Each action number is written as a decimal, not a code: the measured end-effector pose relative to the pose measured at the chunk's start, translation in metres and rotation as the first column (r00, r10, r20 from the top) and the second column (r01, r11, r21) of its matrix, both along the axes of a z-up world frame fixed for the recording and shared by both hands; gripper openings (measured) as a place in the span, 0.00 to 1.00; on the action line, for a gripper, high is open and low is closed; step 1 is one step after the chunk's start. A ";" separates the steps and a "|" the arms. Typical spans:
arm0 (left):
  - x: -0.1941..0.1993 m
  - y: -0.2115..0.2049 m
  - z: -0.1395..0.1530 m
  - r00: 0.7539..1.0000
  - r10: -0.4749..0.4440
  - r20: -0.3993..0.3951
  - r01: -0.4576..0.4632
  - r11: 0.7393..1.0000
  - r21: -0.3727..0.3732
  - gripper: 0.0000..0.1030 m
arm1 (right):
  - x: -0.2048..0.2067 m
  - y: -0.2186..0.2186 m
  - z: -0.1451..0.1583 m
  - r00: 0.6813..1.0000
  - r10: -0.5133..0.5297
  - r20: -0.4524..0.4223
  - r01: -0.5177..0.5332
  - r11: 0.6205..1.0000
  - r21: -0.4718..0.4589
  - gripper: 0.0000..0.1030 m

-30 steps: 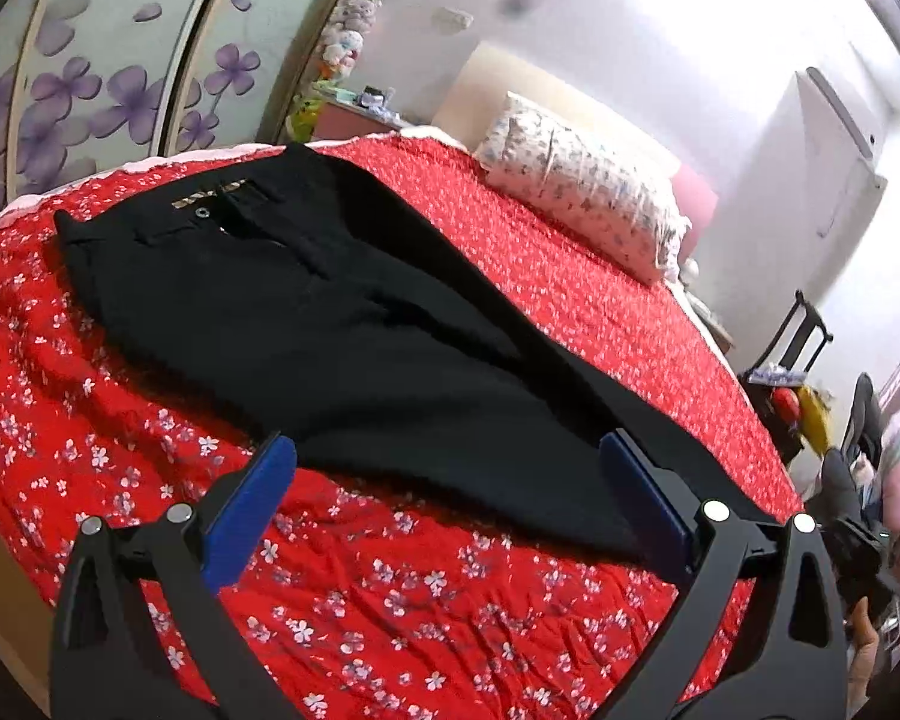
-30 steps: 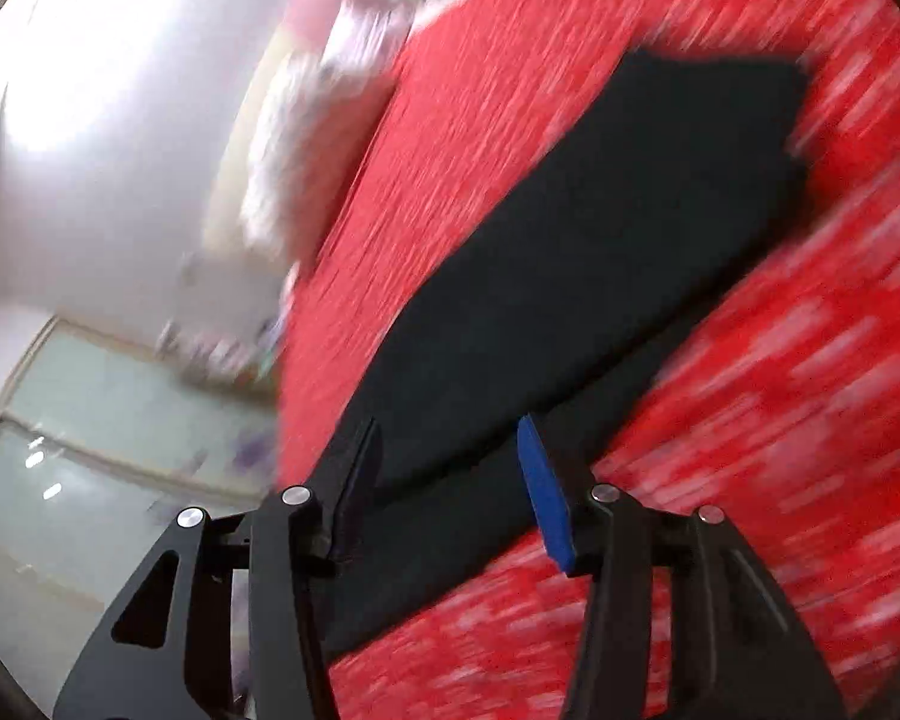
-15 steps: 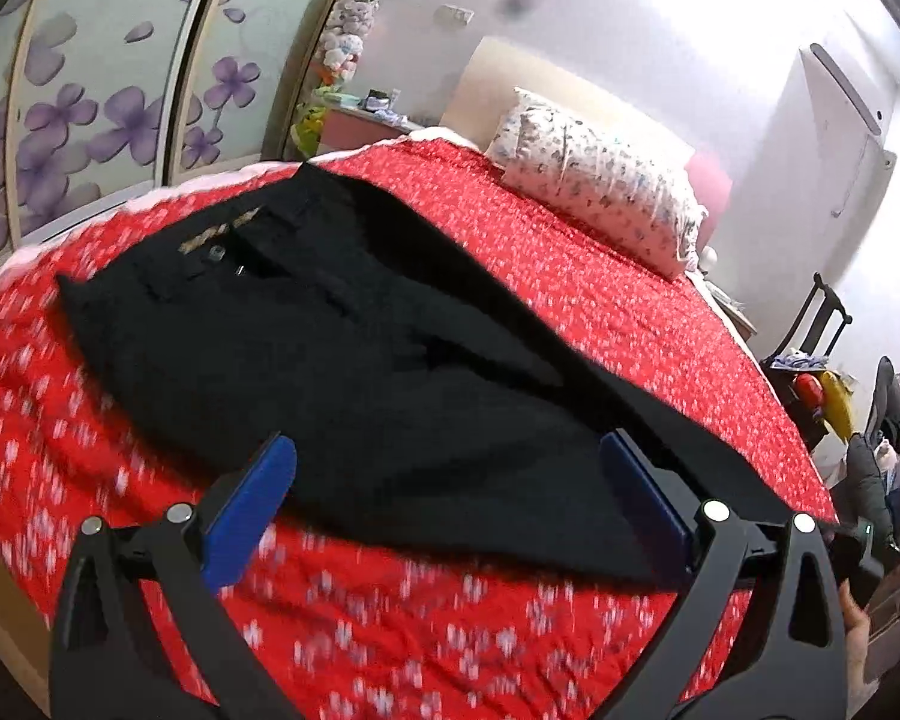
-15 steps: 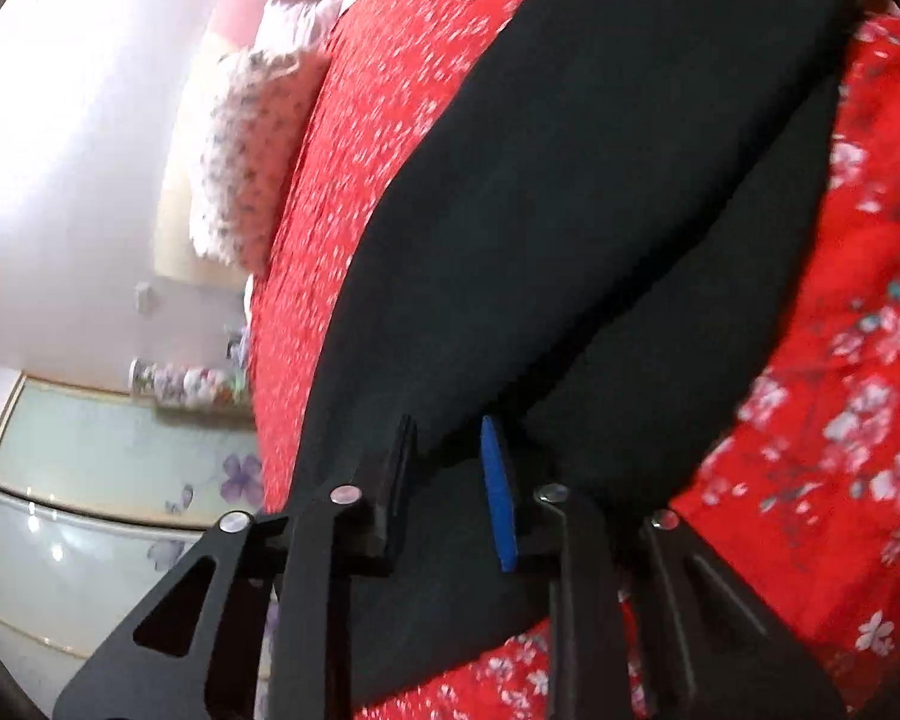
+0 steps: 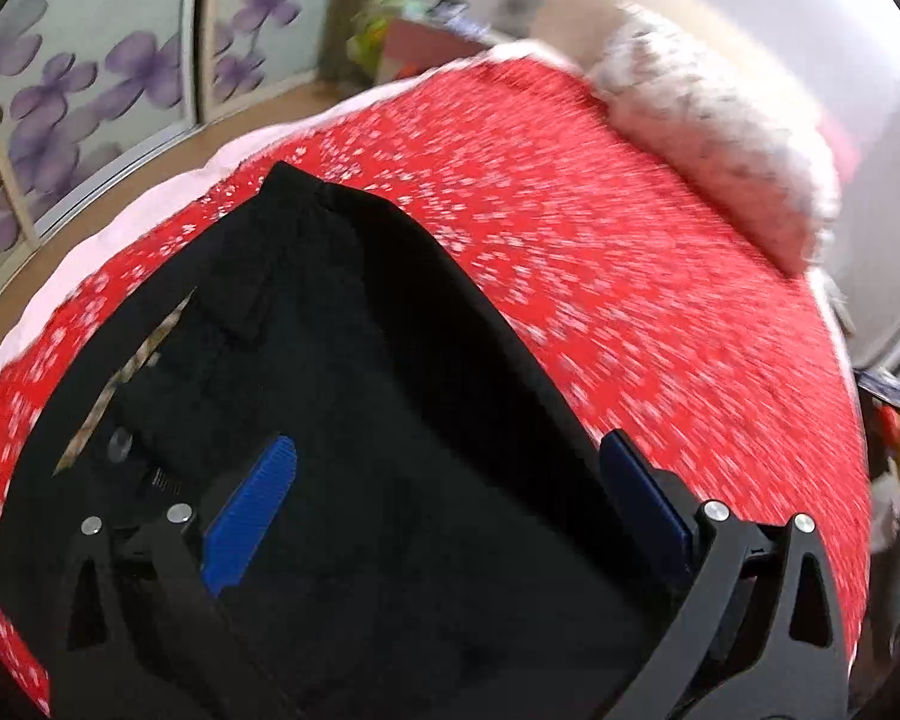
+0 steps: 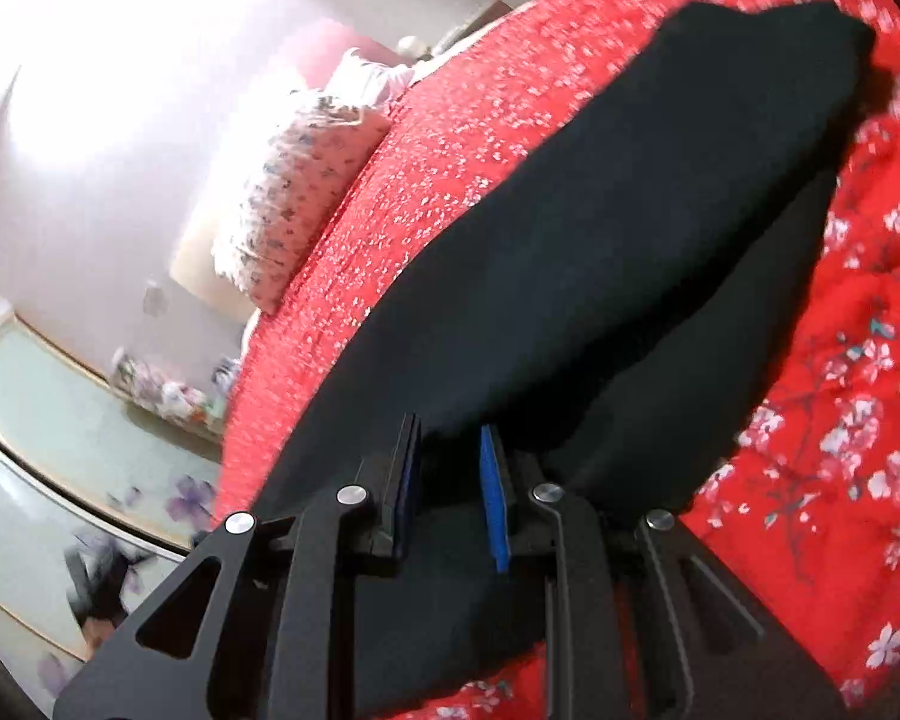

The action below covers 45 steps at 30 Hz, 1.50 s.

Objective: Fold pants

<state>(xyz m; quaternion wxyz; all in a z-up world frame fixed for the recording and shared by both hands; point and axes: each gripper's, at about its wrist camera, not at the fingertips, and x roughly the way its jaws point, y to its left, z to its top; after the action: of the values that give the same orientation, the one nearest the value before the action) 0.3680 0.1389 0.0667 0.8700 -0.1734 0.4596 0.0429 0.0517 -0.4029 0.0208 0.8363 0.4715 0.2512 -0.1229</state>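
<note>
Black pants [image 5: 354, 372] lie flat on a red flowered bedspread [image 5: 600, 276]. In the left wrist view I see the waistband end with its button [image 5: 120, 441]. My left gripper [image 5: 444, 468] is wide open, hovering low over the waist part with cloth under both blue pads. In the right wrist view the pants' legs [image 6: 600, 228] stretch away to the hems at upper right. My right gripper [image 6: 447, 456] is nearly shut, its pads pinching a raised fold of the leg cloth.
A flowered pillow [image 5: 720, 138] lies at the head of the bed and shows in the right wrist view [image 6: 294, 192]. Wardrobe doors with purple flowers [image 5: 78, 90] stand past the bed's left edge. A cluttered bedside table [image 5: 414, 24] stands beside the headboard.
My left gripper moved forward and down, from the bedspread's near edge to right over the waistband. My right gripper narrowed on the leg cloth and lifted a fold of it.
</note>
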 end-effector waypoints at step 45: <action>-0.106 0.052 0.019 0.984 0.165 0.063 -0.149 0.966 -0.213 0.06 | 0.013 -0.062 -0.011 0.991 0.060 -0.119 -0.007 0.914 0.406 0.31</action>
<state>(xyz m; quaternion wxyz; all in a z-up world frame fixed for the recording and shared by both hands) 0.2617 0.1914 0.0856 0.8587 -0.3007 0.4112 0.0566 0.0647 -0.4647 0.0099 0.7046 0.6210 0.3329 -0.0842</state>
